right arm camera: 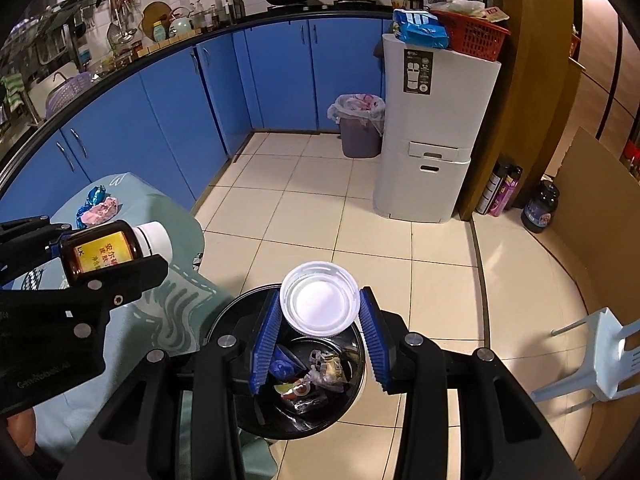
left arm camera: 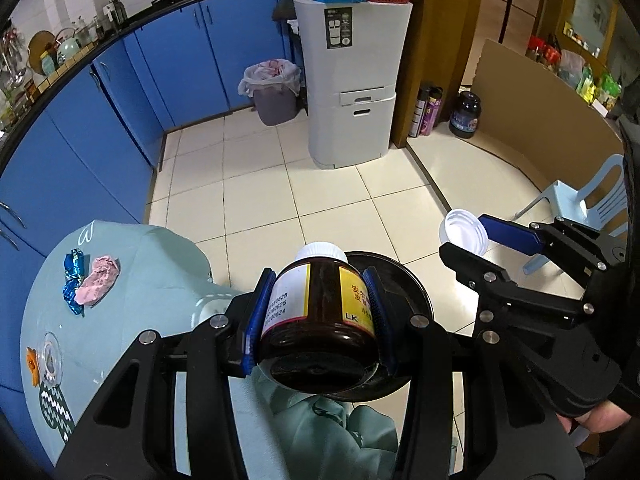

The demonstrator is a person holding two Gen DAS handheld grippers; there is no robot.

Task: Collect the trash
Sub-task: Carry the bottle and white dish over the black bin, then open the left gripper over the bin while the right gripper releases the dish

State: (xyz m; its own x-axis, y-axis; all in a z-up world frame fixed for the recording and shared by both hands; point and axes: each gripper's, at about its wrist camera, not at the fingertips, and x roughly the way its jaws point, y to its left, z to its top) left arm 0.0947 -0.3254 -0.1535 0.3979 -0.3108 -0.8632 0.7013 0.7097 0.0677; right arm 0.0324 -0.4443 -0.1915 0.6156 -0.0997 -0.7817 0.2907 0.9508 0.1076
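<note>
The brown bottle (left arm camera: pixel 320 312) looks rigid, smooth and possibly breakable, so its labelled middle is the sensible hold; the left gripper (left arm camera: pixel 318 320) has its fingers closed on exactly that, above the black bin (right arm camera: pixel 256 412). The right gripper (right arm camera: pixel 320 340) pinches a light, stiff white lid (right arm camera: pixel 319 298) by its rim, also over the bin.

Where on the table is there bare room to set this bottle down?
The teal tablecloth lies bare between the pink wrapper and the table's near edge by the black bin. It is crowded at the far corner, where the blue foil wrappers touch the pink one. A small clear dish sits nearer.
</note>
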